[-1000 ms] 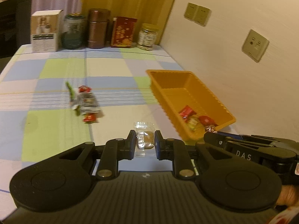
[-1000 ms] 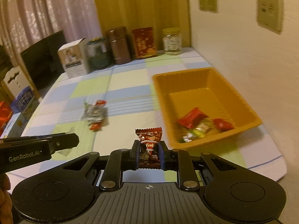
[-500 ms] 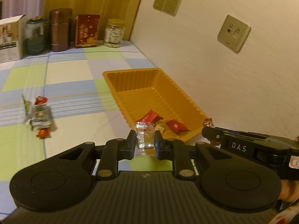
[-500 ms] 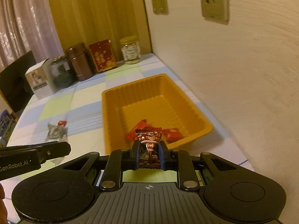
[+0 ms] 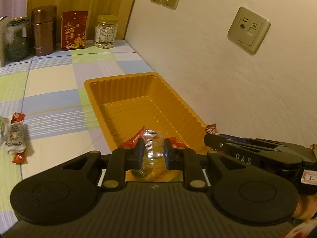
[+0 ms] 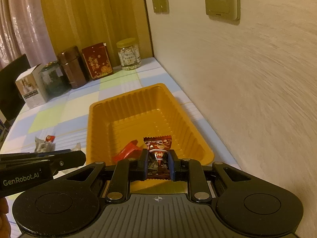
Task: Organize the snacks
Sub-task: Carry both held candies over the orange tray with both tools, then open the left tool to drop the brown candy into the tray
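Observation:
An orange plastic tray [image 5: 122, 91] [image 6: 126, 107] lies on the checked tablecloth against the wall. My left gripper [image 5: 152, 148] is shut on a clear-wrapped snack [image 5: 151, 144] over the tray's near end. My right gripper [image 6: 158, 159] is shut on a dark red snack packet [image 6: 158, 148], also above the near end. Red wrapped snacks [image 6: 126, 151] lie in the tray under both grippers. Loose snacks [image 5: 15, 136] [image 6: 42, 143] remain on the cloth to the left. In each wrist view the other gripper shows at the side.
At the table's far end stand a glass jar [image 5: 106, 31], a red box [image 5: 74, 29], a brown canister [image 5: 43, 29], a dark jar [image 5: 16, 39] and a white carton [image 6: 29, 91]. The wall with sockets [image 5: 248, 28] runs close along the tray's right side.
Both grippers have travelled right from the open cloth to above the tray's near end, each still holding its snack. The loose snacks now lie far left.

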Demonstrator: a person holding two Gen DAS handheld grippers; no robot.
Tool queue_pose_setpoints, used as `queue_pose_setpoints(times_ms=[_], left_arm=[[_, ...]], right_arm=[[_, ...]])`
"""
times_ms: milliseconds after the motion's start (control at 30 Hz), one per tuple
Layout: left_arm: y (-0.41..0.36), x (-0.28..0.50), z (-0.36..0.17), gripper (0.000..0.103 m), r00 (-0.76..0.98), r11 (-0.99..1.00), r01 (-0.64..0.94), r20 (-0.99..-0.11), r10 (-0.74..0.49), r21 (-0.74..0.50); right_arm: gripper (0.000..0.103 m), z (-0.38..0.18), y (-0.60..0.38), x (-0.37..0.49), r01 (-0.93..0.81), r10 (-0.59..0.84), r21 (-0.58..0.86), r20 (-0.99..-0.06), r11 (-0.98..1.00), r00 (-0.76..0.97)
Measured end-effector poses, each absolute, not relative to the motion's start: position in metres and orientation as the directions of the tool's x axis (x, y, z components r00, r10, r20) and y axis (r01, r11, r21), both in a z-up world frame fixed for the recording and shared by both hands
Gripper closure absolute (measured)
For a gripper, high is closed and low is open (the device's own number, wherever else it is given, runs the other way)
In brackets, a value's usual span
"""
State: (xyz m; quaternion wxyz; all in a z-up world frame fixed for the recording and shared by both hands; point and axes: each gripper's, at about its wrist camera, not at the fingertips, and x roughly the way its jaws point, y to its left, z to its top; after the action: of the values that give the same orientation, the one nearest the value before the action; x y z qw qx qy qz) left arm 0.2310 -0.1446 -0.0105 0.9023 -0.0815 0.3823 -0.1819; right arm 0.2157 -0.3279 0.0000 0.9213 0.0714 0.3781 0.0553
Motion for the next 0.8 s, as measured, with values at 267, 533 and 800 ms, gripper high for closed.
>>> queue_pose_setpoints(times_ms=[267,533,800], left_arm=[[-0.155,0.254,-0.022,0.085,0.624,0.918,0.271,-0.674,-0.396,-0.288],[-0.161,0.268,-0.032,0.073,0.614,0.921,0.260,-0.687,-0.390,-0.290],[-0.137,0.264,-0.029,0.067,0.647,0.943,0.197,-0.688,-0.330,-0.268]], right_arm=[[0.082,-0.006,-0.337,0.233,-0.034,0.145,0.171,-0.692,0.985,0.707],[0.082,-0.012,-0.341,0.239,-0.026,0.141,0.173,-0.699,0.985,0.701],[0.082,-0.013,-0.339,0.241,-0.033,0.155,0.185,-0.700,0.982,0.698]])
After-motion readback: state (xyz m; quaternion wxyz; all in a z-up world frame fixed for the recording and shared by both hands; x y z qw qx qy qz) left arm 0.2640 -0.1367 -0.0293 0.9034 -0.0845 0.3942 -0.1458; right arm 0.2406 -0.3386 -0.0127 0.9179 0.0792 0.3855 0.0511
